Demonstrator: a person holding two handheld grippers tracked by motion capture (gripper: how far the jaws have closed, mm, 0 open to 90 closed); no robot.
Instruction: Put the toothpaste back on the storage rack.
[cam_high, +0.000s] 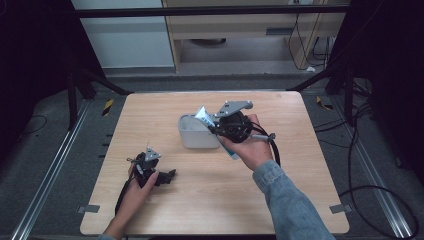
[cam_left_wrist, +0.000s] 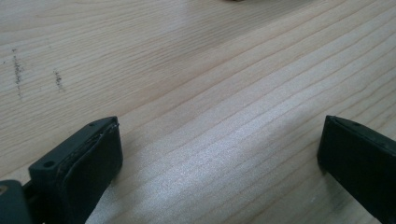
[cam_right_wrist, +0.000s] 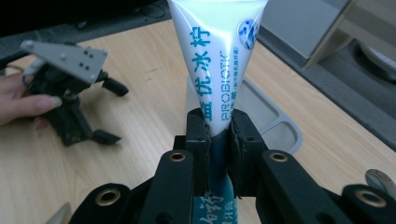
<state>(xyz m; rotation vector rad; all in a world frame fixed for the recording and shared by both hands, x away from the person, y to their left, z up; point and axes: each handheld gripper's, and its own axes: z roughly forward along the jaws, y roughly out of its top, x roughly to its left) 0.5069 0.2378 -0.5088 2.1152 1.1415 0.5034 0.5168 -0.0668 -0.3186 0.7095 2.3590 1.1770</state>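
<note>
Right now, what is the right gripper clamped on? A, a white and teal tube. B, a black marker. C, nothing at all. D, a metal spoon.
A: in the right gripper view, the right gripper has its black jaws shut on a white and teal tube printed PROBIOTIC, above the white container.

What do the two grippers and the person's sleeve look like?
Both the left gripper and the right gripper are black, each with a grey three-cornered plate on top and a trailing black cable. The sleeve on the right arm is blue denim.
</note>
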